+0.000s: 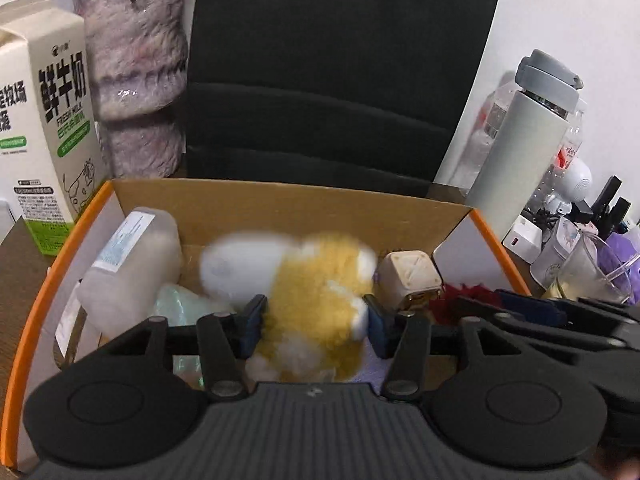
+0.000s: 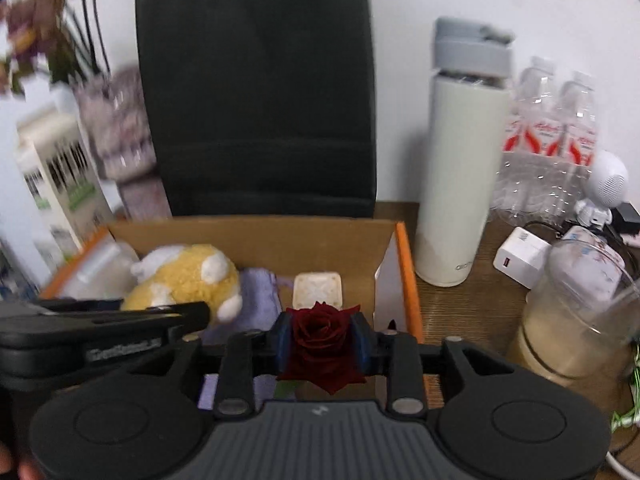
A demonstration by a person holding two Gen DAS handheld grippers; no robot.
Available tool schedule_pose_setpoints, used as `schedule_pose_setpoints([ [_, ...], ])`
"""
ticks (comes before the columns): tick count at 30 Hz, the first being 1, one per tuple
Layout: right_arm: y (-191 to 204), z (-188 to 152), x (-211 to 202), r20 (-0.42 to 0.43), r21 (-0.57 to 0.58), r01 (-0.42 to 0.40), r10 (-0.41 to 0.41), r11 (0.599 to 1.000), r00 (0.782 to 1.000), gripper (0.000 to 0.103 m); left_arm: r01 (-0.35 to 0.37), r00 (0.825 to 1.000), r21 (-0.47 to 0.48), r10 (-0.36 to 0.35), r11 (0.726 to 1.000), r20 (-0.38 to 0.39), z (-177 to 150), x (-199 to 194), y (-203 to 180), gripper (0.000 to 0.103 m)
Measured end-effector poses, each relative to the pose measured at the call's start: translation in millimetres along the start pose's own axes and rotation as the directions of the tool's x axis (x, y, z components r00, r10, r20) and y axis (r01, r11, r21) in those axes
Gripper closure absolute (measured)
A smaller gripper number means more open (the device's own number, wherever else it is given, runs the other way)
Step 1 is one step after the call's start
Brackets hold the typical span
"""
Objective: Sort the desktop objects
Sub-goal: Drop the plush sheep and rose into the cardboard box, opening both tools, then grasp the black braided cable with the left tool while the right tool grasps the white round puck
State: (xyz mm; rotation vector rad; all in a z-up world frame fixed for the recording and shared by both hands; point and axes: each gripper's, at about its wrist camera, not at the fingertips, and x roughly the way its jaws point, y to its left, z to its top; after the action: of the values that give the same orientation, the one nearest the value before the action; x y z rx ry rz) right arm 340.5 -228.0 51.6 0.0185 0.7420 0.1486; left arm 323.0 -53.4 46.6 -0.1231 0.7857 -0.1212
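Box [image 2: 256, 236] is my drop point, so left gripper [image 1: 314, 326] jaws clamp the plush [image 1: 316, 300] over it; right gripper [image 2: 322, 340] jaws pinch the rose [image 2: 322, 340] alongside.

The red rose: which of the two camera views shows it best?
The right wrist view. There the red rose sits sharp and centred, clamped between the right tongs over the cardboard box. The left wrist view shows only a sliver of red petals at the right, mostly hidden behind the tongs' arms.
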Motion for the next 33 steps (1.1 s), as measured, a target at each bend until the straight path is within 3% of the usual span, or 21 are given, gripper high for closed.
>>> schedule_pose_setpoints([
  [2, 2, 0, 10, -0.023, -0.008, 0.016, -0.016, 1.000, 1.000, 0.063, 0.027, 1.000, -0.010, -0.027, 1.000, 0.012, -2, -10, 5, 0.042],
  [4, 1, 1, 10, -0.015, 0.000, 0.018, -0.018, 1.000, 1.000, 0.056, 0.051, 0.998, -0.003, -0.051, 0.999, 0.037, 3, -21, 6, 0.029],
  [6, -7, 4, 2, 0.008, 0.044, -0.002, 0.002, 0.999, 1.000, 0.051, 0.064, 0.996, 0.021, -0.065, 0.998, 0.065, 6, -39, 6, 0.027],
  [8, -14, 6, -13, 0.034, 0.094, -0.034, 0.031, 0.995, 0.999, 0.044, 0.056, 0.994, 0.030, -0.059, 0.998, 0.096, 9, -57, 7, 0.024],
  [9, -14, 7, -21, 0.048, 0.110, -0.042, 0.037, 0.993, 0.998, 0.040, 0.044, 0.993, 0.029, -0.047, 0.999, 0.111, 9, -68, 7, 0.017],
  [11, -12, 5, -37, 0.074, 0.114, -0.041, 0.033, 0.993, 0.997, 0.022, 0.013, 0.989, 0.029, -0.017, 1.000, 0.148, 5, -86, 8, 0.005],
  [12, -9, 2, -47, 0.090, 0.106, -0.035, 0.025, 0.994, 0.996, 0.020, -0.009, 0.986, 0.039, 0.002, 0.999, 0.165, 1, -95, 7, 0.003],
  [17, 10, -26, -92, 0.125, 0.060, -0.025, 0.017, 0.998, 0.992, 0.016, -0.044, 0.985, 0.113, 0.024, 0.993, 0.174, -35, -133, 5, 0.000],
  [24, 32, -80, -157, 0.172, 0.034, -0.050, 0.044, 0.998, 0.984, 0.014, -0.092, 0.968, 0.080, 0.070, 0.993, 0.243, -99, -194, 17, 0.000],
  [33, 56, -197, -227, 0.227, 0.018, -0.065, 0.059, 0.998, 0.972, 0.014, -0.095, 0.948, 0.045, 0.077, 0.994, 0.309, -214, -263, 19, 0.000],
])
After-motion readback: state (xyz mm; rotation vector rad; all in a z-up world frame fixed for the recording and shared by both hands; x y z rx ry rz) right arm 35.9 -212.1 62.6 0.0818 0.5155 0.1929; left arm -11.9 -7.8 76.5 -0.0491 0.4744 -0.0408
